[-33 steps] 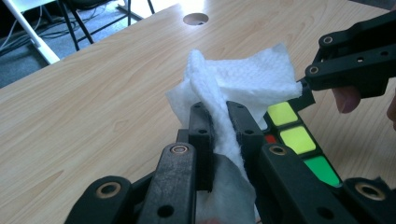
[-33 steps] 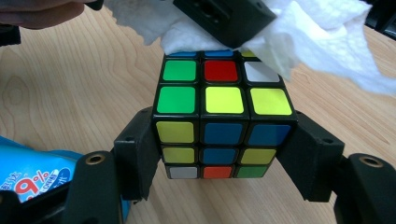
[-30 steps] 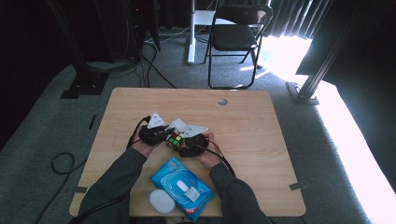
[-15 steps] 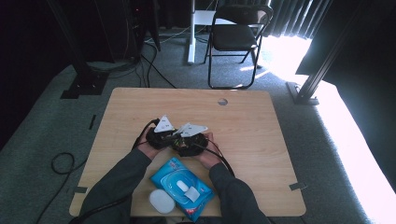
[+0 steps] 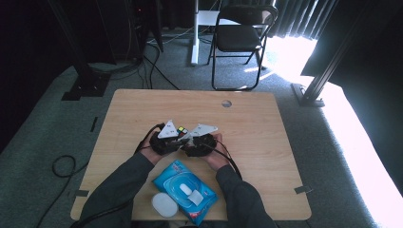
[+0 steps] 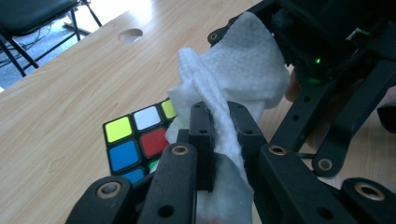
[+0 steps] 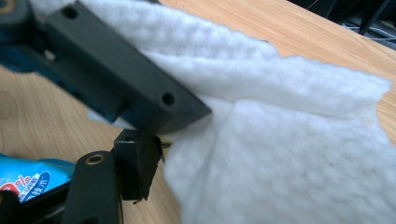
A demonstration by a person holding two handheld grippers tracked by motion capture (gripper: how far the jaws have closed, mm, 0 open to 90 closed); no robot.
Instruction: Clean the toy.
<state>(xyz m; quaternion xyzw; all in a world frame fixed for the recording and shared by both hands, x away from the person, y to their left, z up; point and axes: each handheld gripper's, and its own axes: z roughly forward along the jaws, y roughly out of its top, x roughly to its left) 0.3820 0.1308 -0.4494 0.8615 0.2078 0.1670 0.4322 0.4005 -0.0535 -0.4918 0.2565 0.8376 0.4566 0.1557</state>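
Wipe point(image 6: 233, 79) sits pinched in the left gripper point(image 6: 219, 140): jaws almost fully closed on a fold of it, sheet trailing up toward the right gripper point(image 6: 327, 51). That grip likely keeps the wipe taut so it can be dragged over the cube point(image 6: 137, 140).

Cube rests on the table point(image 6: 56, 93) just beside and partly under the wipe, near the table's middle, between both hands in the high view point(image 5: 182, 131). 2 rows of stickers show: yellow, white, yellow-green on top; blue, red below.

Right gripper state: jaws part open. In the right gripper view 1 jaw lies against the wipe point(image 7: 289, 140), but whether the pads actually clamp it cannot be told.

Wipe pack point(image 5: 186, 190) lies at the near edge, lid point(image 5: 164, 205) off and set beside it, probably so sheets pull out freely. Pack is blue; a red "0%" and a few characters show on it point(image 7: 23, 179), too small to read. No other writing legible.
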